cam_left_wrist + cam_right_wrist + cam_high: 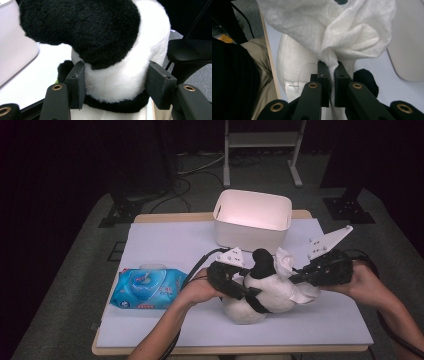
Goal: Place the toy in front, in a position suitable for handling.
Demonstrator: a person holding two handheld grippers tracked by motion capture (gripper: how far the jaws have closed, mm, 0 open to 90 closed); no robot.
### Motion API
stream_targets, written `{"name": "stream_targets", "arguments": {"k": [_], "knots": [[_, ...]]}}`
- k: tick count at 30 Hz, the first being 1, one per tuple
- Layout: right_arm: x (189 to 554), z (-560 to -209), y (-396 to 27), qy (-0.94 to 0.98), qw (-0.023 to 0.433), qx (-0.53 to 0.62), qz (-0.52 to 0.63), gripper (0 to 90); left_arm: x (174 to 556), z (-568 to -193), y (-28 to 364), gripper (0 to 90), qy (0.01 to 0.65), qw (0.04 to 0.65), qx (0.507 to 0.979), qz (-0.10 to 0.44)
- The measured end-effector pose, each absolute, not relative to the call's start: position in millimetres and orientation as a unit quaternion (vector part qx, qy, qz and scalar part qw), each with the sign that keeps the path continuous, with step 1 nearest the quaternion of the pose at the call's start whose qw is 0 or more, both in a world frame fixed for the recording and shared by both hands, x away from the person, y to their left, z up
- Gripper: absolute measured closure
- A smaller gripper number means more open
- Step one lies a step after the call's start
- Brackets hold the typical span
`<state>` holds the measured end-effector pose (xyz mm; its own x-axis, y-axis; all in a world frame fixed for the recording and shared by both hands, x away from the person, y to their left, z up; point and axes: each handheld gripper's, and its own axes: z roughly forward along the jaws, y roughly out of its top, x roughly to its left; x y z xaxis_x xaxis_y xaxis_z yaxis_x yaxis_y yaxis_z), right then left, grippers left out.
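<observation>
Sitting near the table's front edge, right of middle, the plush [265,292] is being clamped by the left gripper [115,85], whose jaws are pressing both sides of its white neck above a black band. The right gripper [331,75] is pinching a white wipe [342,30] against the plush's right side. A white bin [252,220] is standing at the back edge, and a blue wipes pack [147,287] is lying toward the left edge.
</observation>
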<state>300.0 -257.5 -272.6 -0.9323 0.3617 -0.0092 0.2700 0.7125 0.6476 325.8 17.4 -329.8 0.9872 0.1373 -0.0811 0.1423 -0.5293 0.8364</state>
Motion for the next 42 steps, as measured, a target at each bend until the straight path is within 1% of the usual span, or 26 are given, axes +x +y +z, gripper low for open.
{"name": "stream_targets", "arguments": {"k": [6,14,18,21,25,34,37,40,42], "knots": [[301,-270,-251,0.925,0.081,0.163,0.334,85.4,326,-329,13,38.9,0.074,0.472,0.878,-0.001],[305,-265,-238,0.927,0.087,0.154,0.332,85.4,326,-330,12,37.4,0.077,0.473,0.878,-0.002],[307,-271,-240,0.928,0.078,0.159,0.327,85.4,325,-333,11,31.6,0.075,0.47,0.879,-0.002],[307,-276,-246,0.927,0.079,0.164,0.327,85.4,325,-334,10,25.9,0.078,0.464,0.882,0.0],[306,-281,-253,0.925,0.075,0.175,0.33,85.3,326,-338,13,20.3,0.08,0.452,0.889,0.002],[305,-291,-267,0.921,0.069,0.187,0.335,85.3,333,-357,27,16.4,0.103,0.431,0.897,-0.007],[305,-294,-270,0.917,0.061,0.195,0.341,85.4,336,-362,28,11.1,0.111,0.416,0.903,-0.011],[307,-298,-271,0.918,0.057,0.196,0.34,85.4,340,-372,29,10.2,0.116,0.408,0.905,-0.03],[307,-300,-271,0.918,0.056,0.196,0.341,85.4,342,-376,30,11.4,0.121,0.416,0.9,-0.044]]}}
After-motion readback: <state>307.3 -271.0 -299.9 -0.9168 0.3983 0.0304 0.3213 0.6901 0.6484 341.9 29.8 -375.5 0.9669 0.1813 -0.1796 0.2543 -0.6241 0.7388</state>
